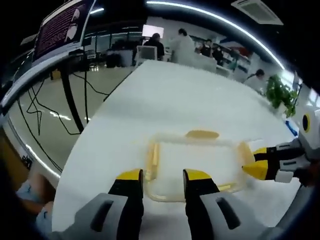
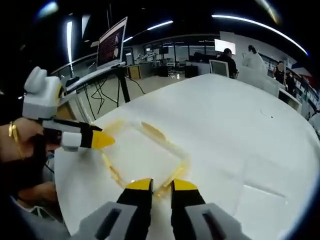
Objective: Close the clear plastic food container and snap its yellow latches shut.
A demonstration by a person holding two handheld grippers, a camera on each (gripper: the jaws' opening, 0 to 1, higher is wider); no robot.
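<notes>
1. The clear food container [image 1: 192, 165] lies low in the middle of the left gripper view, on the white bench [image 1: 190, 95], with its lid seemingly down already. The left tool [image 1: 162, 176] has its jaws apart, straddling the near rim beside a yellow latch [image 1: 154, 161]. Pressing off-centre here could tip or skate the light box across the smooth bench instead of snapping the latch.

2. In the right gripper view the container [image 2: 142, 152] sits lower centre, and the right tool [image 2: 162, 186] has its jaws nearly together at a near corner; whether they pinch the rim I cannot tell. If they merely rest there, the box has no firm brace against a push from the other side.

3. The right tool enters the left gripper view at the right edge, its yellow tips by the latch [image 1: 245, 152] on that end. Both tools pushing at once from opposite ends could bow the lid and pop a corner open.

4. The far latch [image 1: 202, 134] is hard to judge through the clear plastic; a latch assumed shut may stay loose.
</notes>
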